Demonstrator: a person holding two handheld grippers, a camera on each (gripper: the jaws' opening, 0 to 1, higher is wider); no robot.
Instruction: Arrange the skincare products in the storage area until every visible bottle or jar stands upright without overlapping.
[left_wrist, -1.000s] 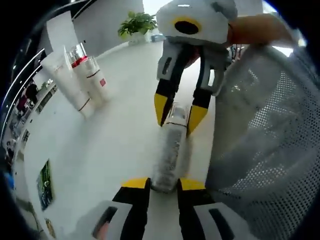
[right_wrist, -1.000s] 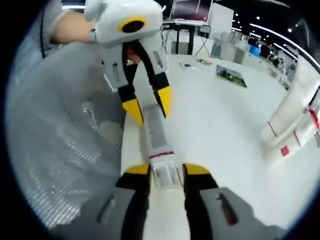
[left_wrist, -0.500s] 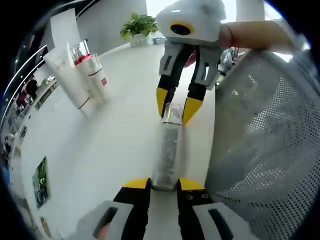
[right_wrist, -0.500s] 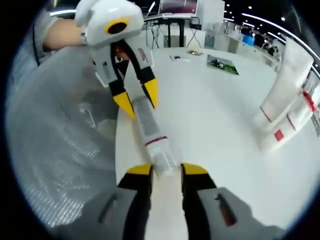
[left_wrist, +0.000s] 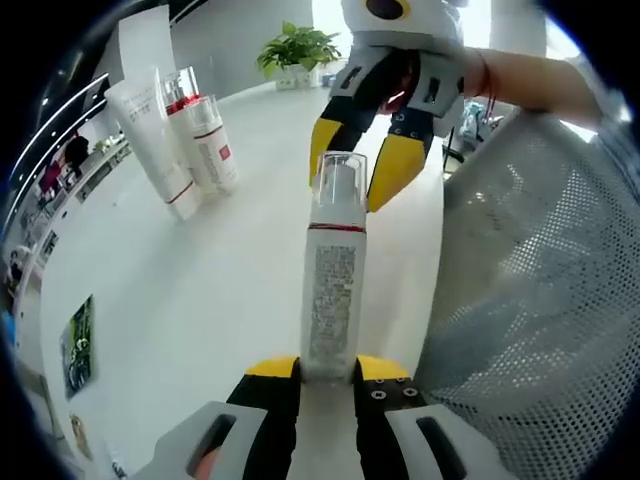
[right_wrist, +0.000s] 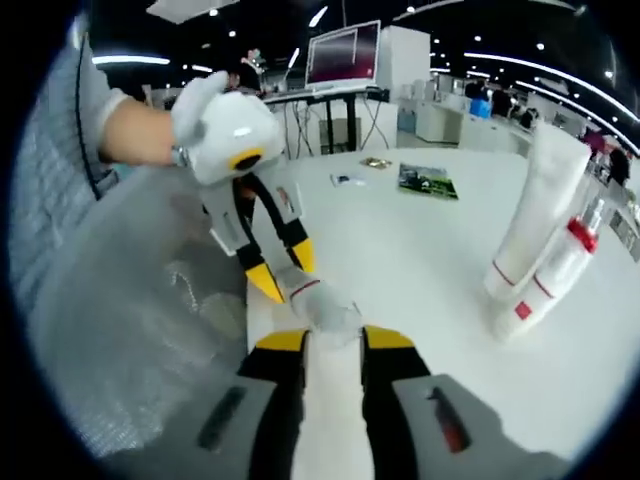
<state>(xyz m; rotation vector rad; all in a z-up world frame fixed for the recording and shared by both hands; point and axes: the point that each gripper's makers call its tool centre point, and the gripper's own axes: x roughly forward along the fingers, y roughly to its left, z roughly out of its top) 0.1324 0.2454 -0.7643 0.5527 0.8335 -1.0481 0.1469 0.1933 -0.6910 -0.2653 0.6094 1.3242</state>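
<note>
A tall frosted pump bottle (left_wrist: 332, 290) with a clear cap and a thin red band is held between both grippers over the white table (left_wrist: 200, 280). My left gripper (left_wrist: 328, 365) is shut on its base. My right gripper (left_wrist: 358, 165) comes in from the top, with its yellow tips on either side of the cap. In the right gripper view the clear cap (right_wrist: 322, 305) sits between my right gripper's (right_wrist: 333, 340) jaws, and the left gripper (right_wrist: 283, 270) holds the far end. A white tube (left_wrist: 150, 130) and two red-banded bottles (left_wrist: 210, 145) stand upright together at the back.
A white mesh basket (left_wrist: 540, 300) (right_wrist: 130, 330) rises close beside the bottle. The upright tube (right_wrist: 535, 210) and a bottle (right_wrist: 550, 280) stand to the right in the right gripper view. A green leaflet (right_wrist: 428, 182) lies further off. A potted plant (left_wrist: 300, 45) stands beyond the table.
The bottle has swung from lying along the table to nearly upright, still held at both ends. Both views have shifted with the hands.
</note>
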